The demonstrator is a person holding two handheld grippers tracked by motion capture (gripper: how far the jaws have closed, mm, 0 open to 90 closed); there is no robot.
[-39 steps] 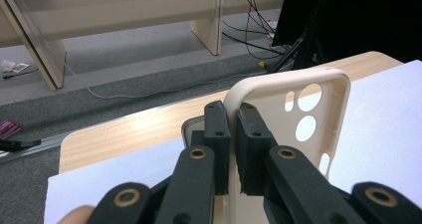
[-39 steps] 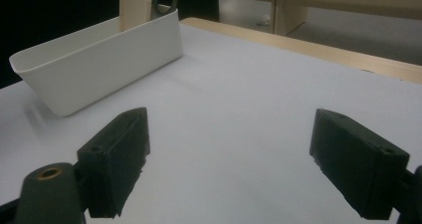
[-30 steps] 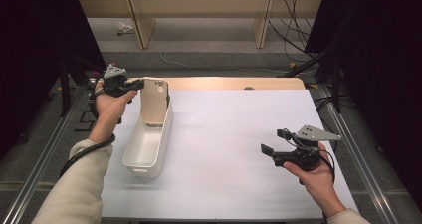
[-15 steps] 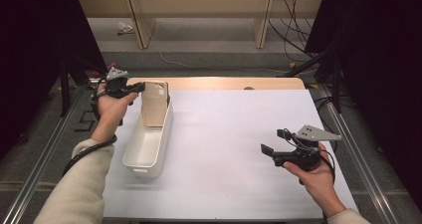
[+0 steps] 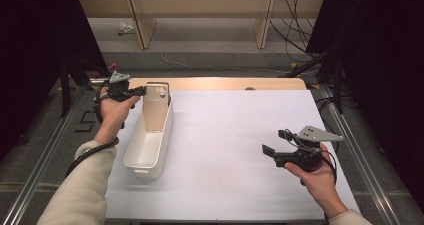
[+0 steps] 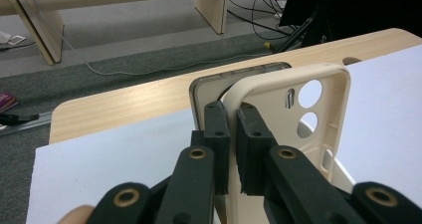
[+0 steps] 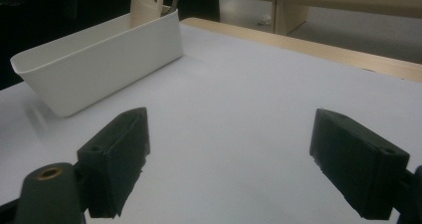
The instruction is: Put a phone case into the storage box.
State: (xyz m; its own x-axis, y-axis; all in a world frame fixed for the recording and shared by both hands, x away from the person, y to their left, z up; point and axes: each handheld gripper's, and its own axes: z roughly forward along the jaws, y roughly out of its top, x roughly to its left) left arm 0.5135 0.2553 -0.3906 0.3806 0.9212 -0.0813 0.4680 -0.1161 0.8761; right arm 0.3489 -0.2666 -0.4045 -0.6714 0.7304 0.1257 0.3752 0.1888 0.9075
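The left gripper view shows the left gripper [image 6: 231,149] pinching the edge of a beige phone case [image 6: 293,119], a clear one behind it. The case stands upright in the white bin's [image 5: 150,145] far end. The right gripper [image 7: 229,159] hangs spread over the white mat [image 5: 230,135].

Probably a lab: dark curtains [image 5: 45,45], floor cables [image 5: 295,20], a metal-railed table [image 5: 240,135] under white sheeting.

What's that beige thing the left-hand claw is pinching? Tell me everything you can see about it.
It is a beige phone case, rubbery-looking and matte, with two round holes and a small slot near one top corner. It stands upright at the far end of the white bin. A second, clear-edged case sits right behind it. The left gripper has its jaws shut on the beige case's edge, near the top.
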